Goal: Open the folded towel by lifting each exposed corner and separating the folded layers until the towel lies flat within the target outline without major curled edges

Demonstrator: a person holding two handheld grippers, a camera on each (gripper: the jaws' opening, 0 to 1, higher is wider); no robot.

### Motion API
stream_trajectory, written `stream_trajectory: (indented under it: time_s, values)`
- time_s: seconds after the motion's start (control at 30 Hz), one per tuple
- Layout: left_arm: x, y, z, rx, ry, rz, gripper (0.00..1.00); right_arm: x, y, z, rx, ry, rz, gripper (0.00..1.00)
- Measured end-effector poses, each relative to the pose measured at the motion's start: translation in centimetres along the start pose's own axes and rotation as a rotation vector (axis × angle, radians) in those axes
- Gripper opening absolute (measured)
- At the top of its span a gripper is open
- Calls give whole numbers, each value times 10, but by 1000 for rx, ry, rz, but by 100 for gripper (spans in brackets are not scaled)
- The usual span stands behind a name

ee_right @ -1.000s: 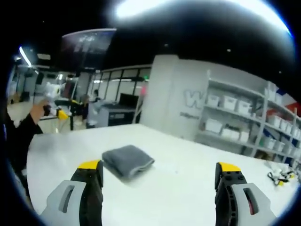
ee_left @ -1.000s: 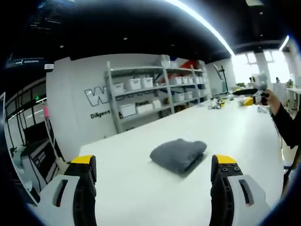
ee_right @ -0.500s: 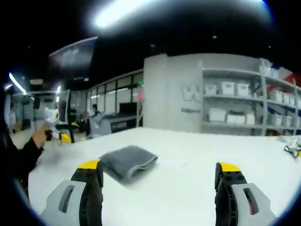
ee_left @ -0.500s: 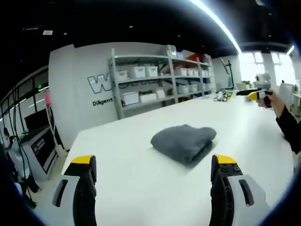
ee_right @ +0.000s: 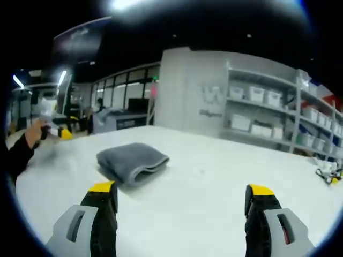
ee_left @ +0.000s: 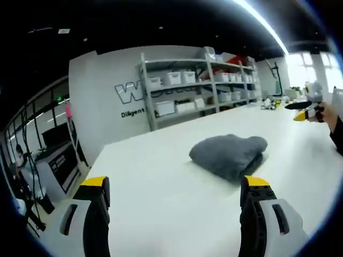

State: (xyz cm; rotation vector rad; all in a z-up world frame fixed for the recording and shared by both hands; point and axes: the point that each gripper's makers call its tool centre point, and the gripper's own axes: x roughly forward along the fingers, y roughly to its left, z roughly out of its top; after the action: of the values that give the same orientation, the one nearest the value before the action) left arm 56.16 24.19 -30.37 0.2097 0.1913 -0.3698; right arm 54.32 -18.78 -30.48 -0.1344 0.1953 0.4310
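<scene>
We see the grey folded towel (ee_left: 229, 153) lying on the white desk (ee_left: 161, 193), still folded into a thick bundle. In the left gripper view it sits ahead of the left tongs (ee_left: 174, 187), closer to the right jaw, just beyond its yellow tip. The left tongs are wide open, nothing between the jaws, not touching the towel. In the right gripper view the towel (ee_right: 132, 162) lies ahead and toward the left jaw of the right tongs (ee_right: 182, 193), fold layers facing the camera. The right tongs are also spread wide apart and empty, clear of the towel. In the left gripper view the right tongs (ee_left: 306, 108) show at the far right edge, held by a hand (ee_left: 328, 113), well apart from the towel. Behind the desk we see shelving (ee_left: 198, 88) with white bins against a grey wall with lettering (ee_left: 128, 96). No target outline can be made out on the desk.
</scene>
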Motion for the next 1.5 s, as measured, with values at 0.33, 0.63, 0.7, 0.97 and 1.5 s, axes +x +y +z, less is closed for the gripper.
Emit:
stream_trajectory:
  time_s: [0.33,0.63,0.7,0.97,1.5]
  values:
    - [18,10,69,76,6,-31,100,6,4,35,-116,170,41,86]
    - [26,0,106,-36,-65,-137,100,19,3,71,-115,164,51,94]
    - [24,8,114,-41,-111,-108,100,25,5,71,-107,165,55,95]
    - [46,0,101,-61,-46,-119,100,44,11,84,-136,135,75,92]
    - [77,2,116,-49,-74,-153,98,80,-4,83,-205,178,38,89]
